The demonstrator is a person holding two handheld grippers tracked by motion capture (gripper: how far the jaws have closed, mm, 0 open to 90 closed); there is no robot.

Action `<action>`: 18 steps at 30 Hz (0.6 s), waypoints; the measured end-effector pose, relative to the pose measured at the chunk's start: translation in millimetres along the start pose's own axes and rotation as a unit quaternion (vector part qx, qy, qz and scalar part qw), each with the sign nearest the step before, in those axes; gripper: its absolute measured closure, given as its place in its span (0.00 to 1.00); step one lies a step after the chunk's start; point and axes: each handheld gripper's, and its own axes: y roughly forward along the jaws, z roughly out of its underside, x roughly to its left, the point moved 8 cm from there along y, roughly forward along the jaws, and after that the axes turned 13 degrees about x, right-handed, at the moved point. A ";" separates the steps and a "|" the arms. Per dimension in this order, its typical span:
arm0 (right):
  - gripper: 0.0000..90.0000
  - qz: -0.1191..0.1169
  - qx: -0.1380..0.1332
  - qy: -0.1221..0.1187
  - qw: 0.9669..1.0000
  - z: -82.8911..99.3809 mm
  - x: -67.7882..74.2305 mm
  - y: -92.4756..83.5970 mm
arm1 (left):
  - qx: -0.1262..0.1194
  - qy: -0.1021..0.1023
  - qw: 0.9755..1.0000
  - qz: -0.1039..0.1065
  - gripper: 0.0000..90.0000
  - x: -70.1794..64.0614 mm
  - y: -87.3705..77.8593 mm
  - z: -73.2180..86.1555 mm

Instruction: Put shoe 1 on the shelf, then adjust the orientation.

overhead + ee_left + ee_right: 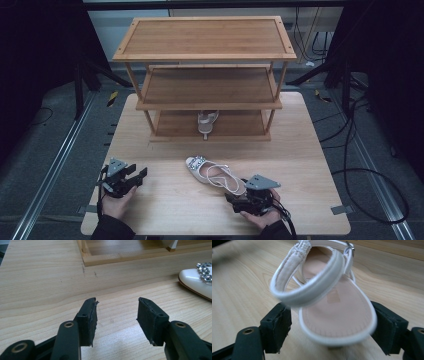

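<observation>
Right now the right gripper (329, 327) has its black jaws on either side of the heel end of the white strappy high-heeled sandal with a rhinestone toe (214, 175); whether the pads press or only flank it I cannot tell. That shoe lies on the pale wooden table (165, 210), toe pointing toward the three-tier bamboo shoe rack (205, 55), where a matching white sandal (207, 122) already stands on the bottom shelf. The left gripper (117, 320) hovers with jaws apart and nothing between them, well to the left of the shoe. To do this well, I would centre the pads squarely on the heel cup's sides, below the loose ankle strap, and close firmly before lifting.
</observation>
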 end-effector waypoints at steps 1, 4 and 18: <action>0.27 -0.002 0.003 -0.004 1.000 -6.1 -1.3 6.3 | -0.001 0.000 1.000 0.000 0.54 0.4 -0.1 -0.1; 0.28 -0.003 0.002 -0.011 1.000 -12.3 -1.8 11.4 | 0.000 0.000 1.000 0.002 0.54 0.5 -0.2 0.1; 0.45 -0.004 0.005 -0.014 1.000 -18.4 -0.7 20.0 | 0.001 -0.001 1.000 -0.001 0.54 2.8 0.6 0.4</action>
